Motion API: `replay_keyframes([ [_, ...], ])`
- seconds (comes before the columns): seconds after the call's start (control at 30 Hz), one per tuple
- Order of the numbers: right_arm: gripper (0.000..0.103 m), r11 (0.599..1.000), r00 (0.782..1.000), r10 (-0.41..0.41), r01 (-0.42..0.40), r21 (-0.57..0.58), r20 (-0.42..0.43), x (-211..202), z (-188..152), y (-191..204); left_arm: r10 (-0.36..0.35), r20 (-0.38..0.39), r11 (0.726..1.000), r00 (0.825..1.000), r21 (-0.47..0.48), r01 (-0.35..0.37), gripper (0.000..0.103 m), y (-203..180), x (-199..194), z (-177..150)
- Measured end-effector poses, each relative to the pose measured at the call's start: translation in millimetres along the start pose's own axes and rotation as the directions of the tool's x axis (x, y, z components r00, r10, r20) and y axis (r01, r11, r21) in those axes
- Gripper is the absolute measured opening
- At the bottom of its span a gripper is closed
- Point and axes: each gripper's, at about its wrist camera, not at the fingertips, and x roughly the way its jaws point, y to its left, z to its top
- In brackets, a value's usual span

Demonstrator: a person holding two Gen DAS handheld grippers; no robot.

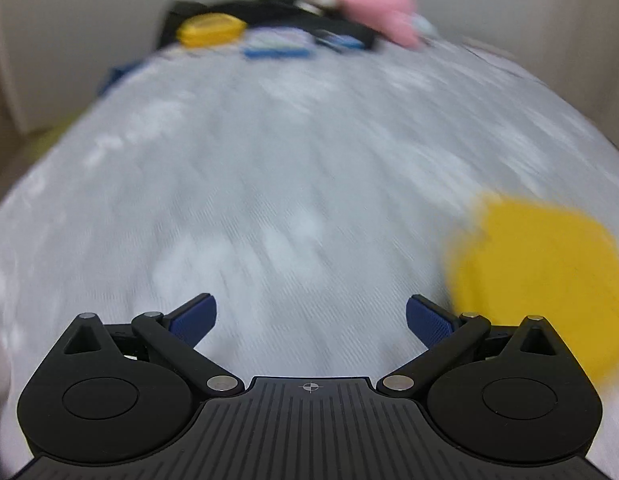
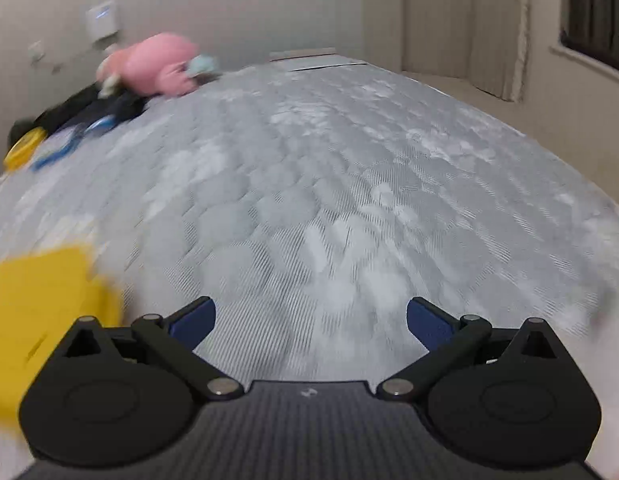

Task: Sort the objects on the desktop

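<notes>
Both tongs, left and right, gape empty; yellow box at 3 o'clock, pile at 12 unsorted.

A home bedroom: bare quilted mattress; pink plush toy; curtained window.

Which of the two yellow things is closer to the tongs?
The big yellow thing right beside the open left tongs, not the small yellow one far off by the pink toy.
</notes>
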Motion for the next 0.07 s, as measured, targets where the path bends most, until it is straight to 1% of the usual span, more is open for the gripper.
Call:
replay_keyframes([
  [0.07,0.103,1.000,0.999,0.005,-0.006,0.008,0.051,39,7,3,0.006,0.040,1.000,0.999,-0.013,-0.005,0.103,2,43,22],
])
